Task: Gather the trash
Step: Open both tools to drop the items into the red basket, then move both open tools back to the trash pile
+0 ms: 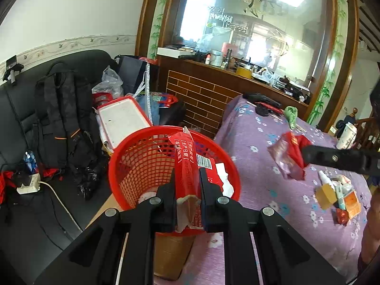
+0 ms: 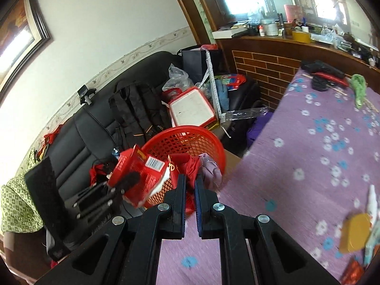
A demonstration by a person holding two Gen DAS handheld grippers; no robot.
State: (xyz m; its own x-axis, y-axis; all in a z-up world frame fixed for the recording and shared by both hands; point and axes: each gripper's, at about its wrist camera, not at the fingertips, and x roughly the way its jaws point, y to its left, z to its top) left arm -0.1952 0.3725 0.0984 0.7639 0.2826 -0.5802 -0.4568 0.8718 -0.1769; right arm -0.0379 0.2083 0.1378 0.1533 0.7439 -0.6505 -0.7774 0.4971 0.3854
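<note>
Both the left gripper (image 1: 187,178), clamping a torn red paper wrapper (image 1: 187,163), and the right gripper (image 2: 190,182), clamping a crumpled red-and-pink foil wrapper (image 2: 182,166), are at the red plastic mesh basket (image 1: 142,161); the next move is likely release above its rim.

My left gripper (image 1: 187,173) is clamped, jaws nearly together, pointing forward and down. My right gripper (image 2: 190,180) is pinched tight too (tilted downward likewise), its black fingers (image 1: 332,159) reaching in from the right.

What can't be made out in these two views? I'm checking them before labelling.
- Left wrist view: the red basket's bottom, hidden by the red wrapper in the left hand-held gripper.
- Right wrist view: trash at the right edge, blurred and cut off.
- Right hand-held gripper: print on its crumpled red packet, too creased.
</note>
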